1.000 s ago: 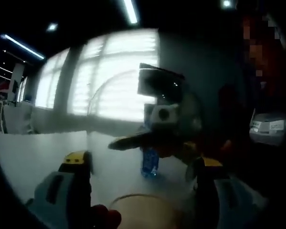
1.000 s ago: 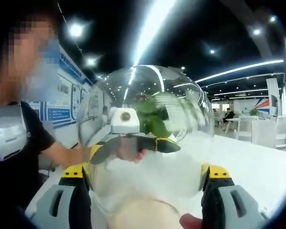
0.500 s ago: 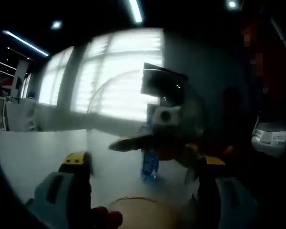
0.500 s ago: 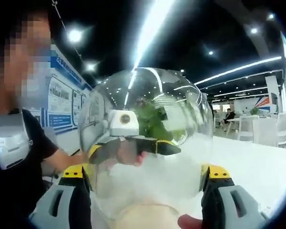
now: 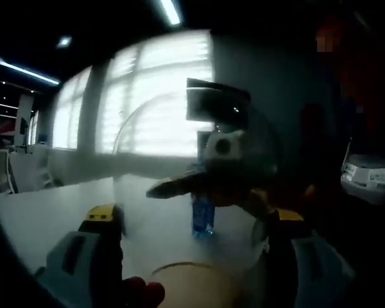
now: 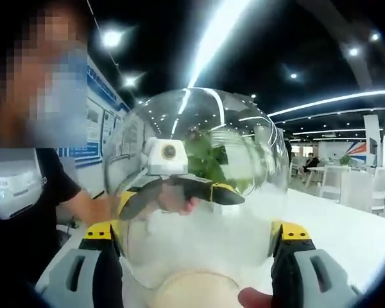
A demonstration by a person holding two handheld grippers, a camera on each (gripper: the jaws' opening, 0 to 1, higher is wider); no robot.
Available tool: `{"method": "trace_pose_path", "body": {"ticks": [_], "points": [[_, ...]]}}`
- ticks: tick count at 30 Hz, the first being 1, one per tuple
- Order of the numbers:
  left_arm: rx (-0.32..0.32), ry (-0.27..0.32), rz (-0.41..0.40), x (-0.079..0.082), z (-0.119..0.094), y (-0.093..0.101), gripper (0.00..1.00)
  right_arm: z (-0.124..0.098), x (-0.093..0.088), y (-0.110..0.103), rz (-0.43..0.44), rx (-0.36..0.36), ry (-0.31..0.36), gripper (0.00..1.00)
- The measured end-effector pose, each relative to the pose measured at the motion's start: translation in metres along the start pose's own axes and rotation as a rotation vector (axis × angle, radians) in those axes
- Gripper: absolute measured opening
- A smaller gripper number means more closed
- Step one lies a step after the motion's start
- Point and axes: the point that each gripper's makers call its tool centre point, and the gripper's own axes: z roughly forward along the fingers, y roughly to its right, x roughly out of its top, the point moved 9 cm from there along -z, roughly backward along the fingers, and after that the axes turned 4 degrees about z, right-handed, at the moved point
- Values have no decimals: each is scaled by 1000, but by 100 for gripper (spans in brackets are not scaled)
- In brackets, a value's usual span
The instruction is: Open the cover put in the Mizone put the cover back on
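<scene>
A clear glass dome cover with a pale round part at its near end sits between the jaws of my left gripper, which press on its sides. From the opposite side my right gripper is shut on the same cover. Through the glass each view shows the other gripper: the right one and the left one. A small blue Mizone bottle stands upright on the white table, beyond the cover, which is held up in the air.
A person in a dark shirt stands close at the left of the right gripper view. White chairs and tables stand far off at the right. Bright windows lie behind the table.
Both views have shifted slightly with the hands. The cover stays gripped from both sides and the bottle has not moved.
</scene>
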Motion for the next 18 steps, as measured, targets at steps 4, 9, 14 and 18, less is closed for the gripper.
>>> {"method": "trace_pose_path", "body": {"ticks": [4,9,14,18], "points": [[1,10,21,11,0,8,81,-5,10,-7,-18,6,18,90],[15,-8,60,25,3,21,83,-9,18,-16,-51,9,27,91],[16,-2,89,33,1,30,83,-12,26,-25,-84,15,25,91],[14,16,90,40,-1,36,84,-13,32,-29,-81,21,43,91]]}}
